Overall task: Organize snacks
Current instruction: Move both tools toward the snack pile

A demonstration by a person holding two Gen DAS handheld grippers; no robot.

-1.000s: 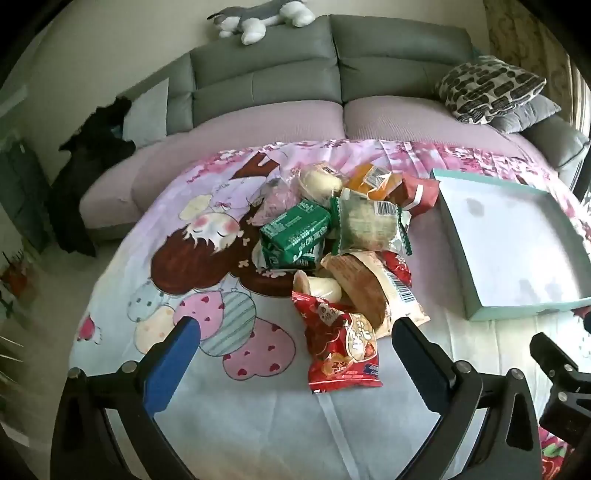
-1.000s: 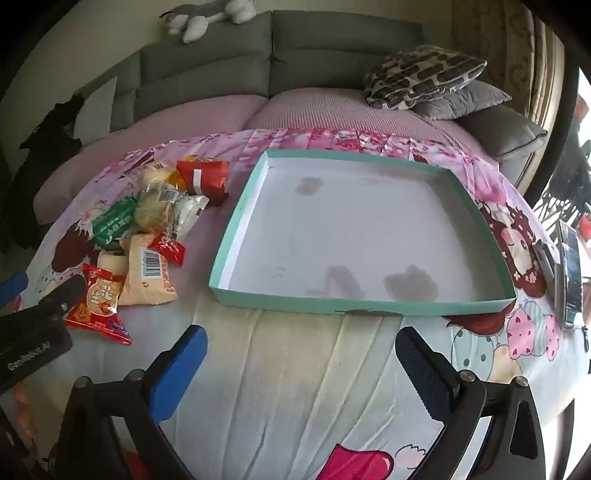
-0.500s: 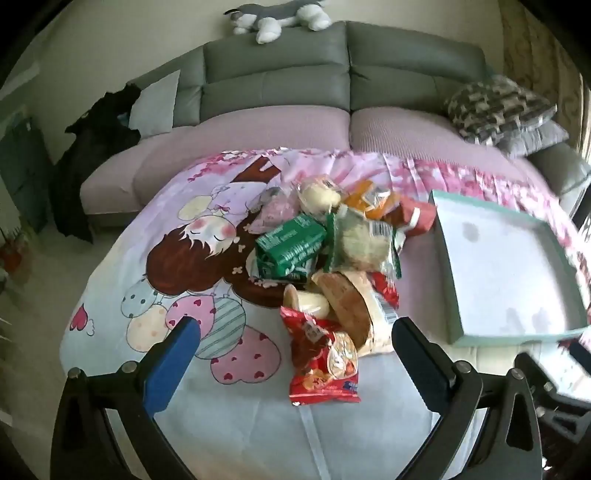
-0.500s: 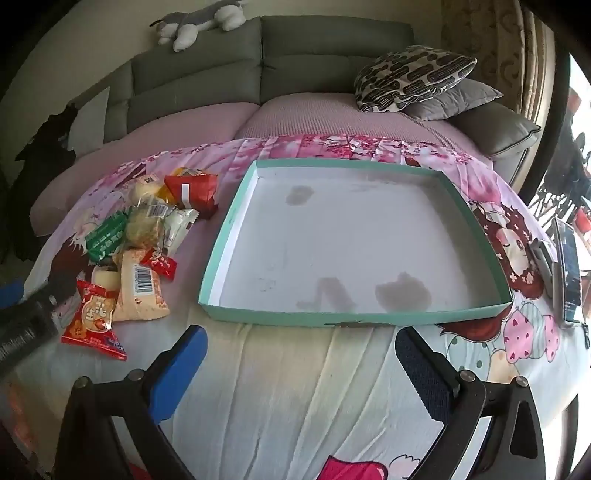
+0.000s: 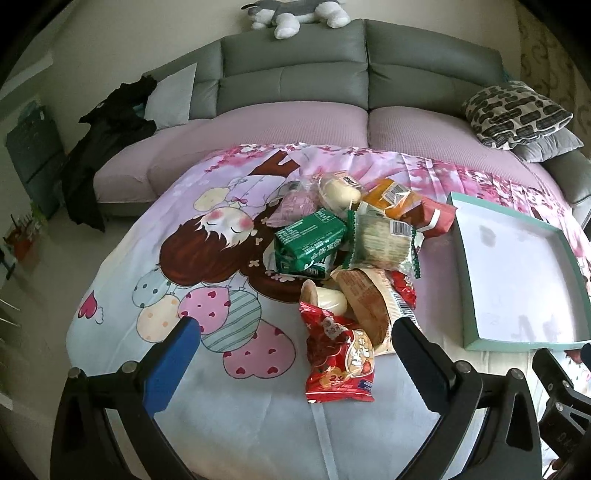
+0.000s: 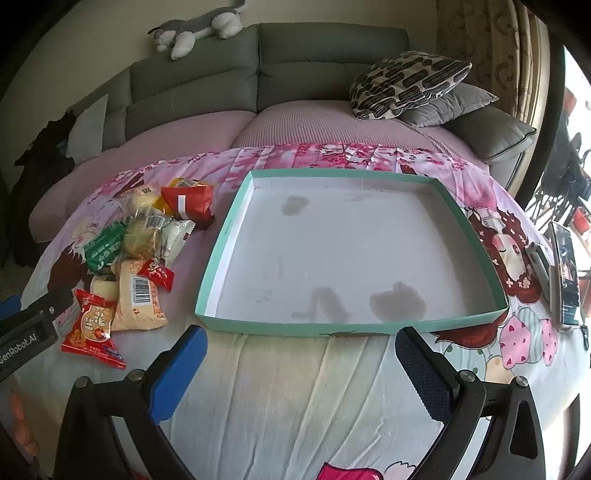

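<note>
- Left tool (image 5: 295,350) hovered over the tabletop (image 5: 240,424), jaws spread wide and grasping nothing – blue pad on one finger, dark pad on the other.
- Right tool (image 6: 301,352) likewise spread wide and empty, poised just before the near wall of a shallow teal tray (image 6: 351,328).
- Tray sat on the right half of the tabletop, white floor bare apart from a few grey smudges.
- Heap of snacks (image 5: 347,254) lay left of the tray, on a cloth printed with a cartoon girl, hearts and pink blossom (image 5: 207,236).
- Nearest the left tool: a red snack packet (image 5: 338,356), lying flat between the spread fingers' line of sight.
- Behind it, touching: a tan bread packet with a barcode (image 5: 373,306) and a pale cup-shaped sweet (image 5: 323,299).
- Further back in the heap: a green packet (image 5: 308,243), a round rice cake in clear wrap with green edging (image 5: 384,242), an orange packet (image 5: 391,195) and a dark red packet (image 5: 432,218) – the last lying nearest the tray's far-left corner.
- Grey sofa with a mauve seat cover (image 5: 295,118) stood behind, a plush toy dog (image 5: 295,13) along its top and a patterned cushion (image 5: 513,112) at the right end.
- Dark phone-like device (image 6: 565,273) rested at the tabletop's right edge, well apart from the snacks.
</note>
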